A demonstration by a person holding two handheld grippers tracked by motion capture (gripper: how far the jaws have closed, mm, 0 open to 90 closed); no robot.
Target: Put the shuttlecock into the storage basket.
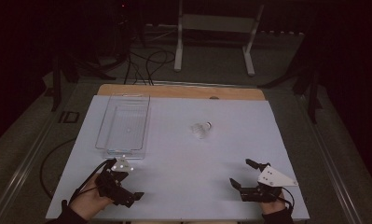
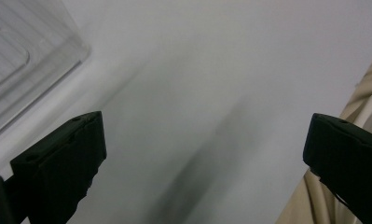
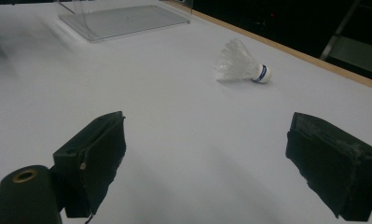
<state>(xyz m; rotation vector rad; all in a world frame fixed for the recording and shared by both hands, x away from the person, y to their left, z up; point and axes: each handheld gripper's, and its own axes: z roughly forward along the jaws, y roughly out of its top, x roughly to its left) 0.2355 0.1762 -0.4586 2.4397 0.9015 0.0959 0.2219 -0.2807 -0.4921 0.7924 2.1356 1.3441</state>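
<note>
White feathered shuttlecock [image 1: 202,128] with a blue-banded cork tip lies on its side mid-surface, nearer the far edge, well apart from both tools. Clear plastic rectangular tray [image 1: 110,114] sits toward the far left corner. Right gripper [image 1: 249,175], near edge right: jaws spread, empty. Left gripper [image 1: 127,186], near edge left: jaws spread, empty. Shuttlecock likely very light, skirt crushable; best pinched gently at the firm cork tip.

A white table [image 1: 183,154], cables [image 1: 146,60] and a white stand [image 1: 216,23] on the floor beyond.
</note>
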